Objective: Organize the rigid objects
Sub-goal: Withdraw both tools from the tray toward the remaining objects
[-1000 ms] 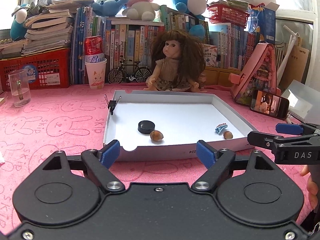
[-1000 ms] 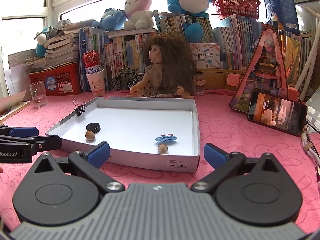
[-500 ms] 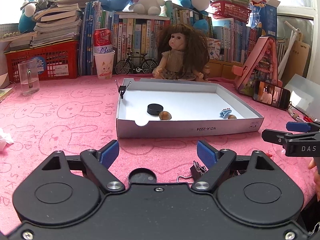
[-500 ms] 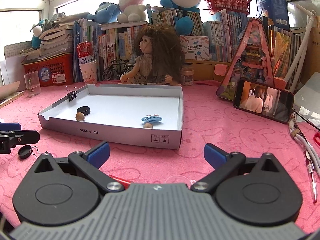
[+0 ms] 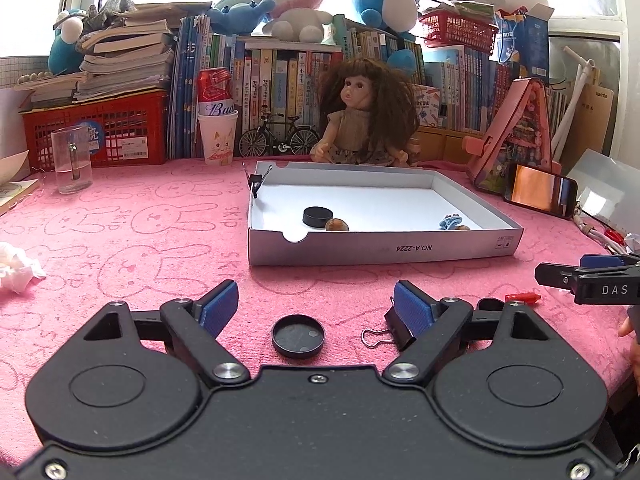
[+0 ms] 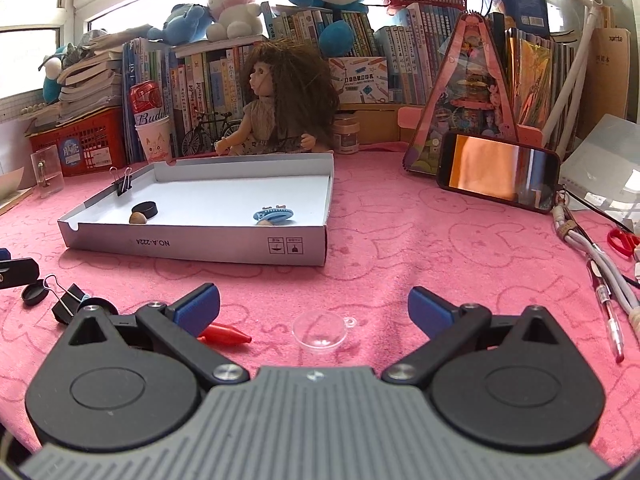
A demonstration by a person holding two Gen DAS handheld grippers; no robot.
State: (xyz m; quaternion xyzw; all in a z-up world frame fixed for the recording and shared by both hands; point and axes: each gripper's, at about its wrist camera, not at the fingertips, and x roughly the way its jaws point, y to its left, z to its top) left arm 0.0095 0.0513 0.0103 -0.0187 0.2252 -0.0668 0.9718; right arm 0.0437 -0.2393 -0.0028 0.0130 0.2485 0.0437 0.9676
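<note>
Pulling back from the white tray, we now see loose pieces on the pink worktop. Left claw gapes wide and empty around a black cap; right claw, equally empty, frames a clear dome. The red clip lies lengthwise across, tip pointing right.

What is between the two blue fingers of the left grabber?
In the left wrist view, a round black cap lies on the pink cloth between the left gripper's open fingers, untouched. A black binder clip sits by the right-hand finger.
</note>
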